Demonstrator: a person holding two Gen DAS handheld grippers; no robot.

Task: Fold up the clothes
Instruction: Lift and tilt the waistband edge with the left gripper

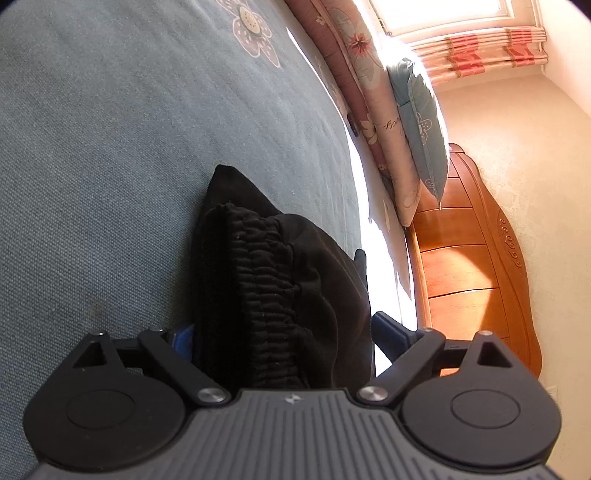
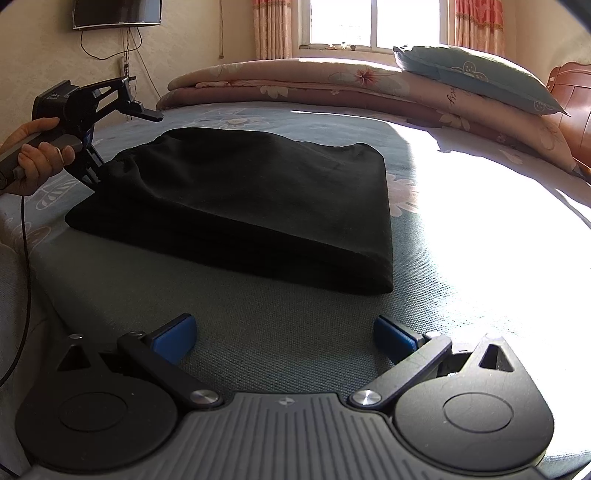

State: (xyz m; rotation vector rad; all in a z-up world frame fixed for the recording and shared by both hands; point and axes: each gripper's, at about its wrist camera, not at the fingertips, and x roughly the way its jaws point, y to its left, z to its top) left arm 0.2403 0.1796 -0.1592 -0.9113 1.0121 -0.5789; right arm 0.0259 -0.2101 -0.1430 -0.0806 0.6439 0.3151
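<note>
Bed (image 2: 258, 354), teal floral cover, sunlit by the window: black folded garment (image 2: 236, 206) lies mid-bed, elastic waistband (image 1: 258, 288) toward left gripper (image 1: 280, 332). Left jaws wide, waistband between, pads apparently clear. Right gripper (image 2: 284, 336) wide, empty, near the garment's front fold. Advice: withdraw left straight back, without snagging.

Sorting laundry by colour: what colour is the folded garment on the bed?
Black garment; clearest in the right wrist view.

Things on and around the bed

A blue pillow (image 2: 476, 77) lies on a folded pink quilt (image 2: 295, 83) (flowers on it), by a wooden headboard (image 1: 476, 258), window (image 2: 373, 22) and TV (image 2: 117, 14).
</note>
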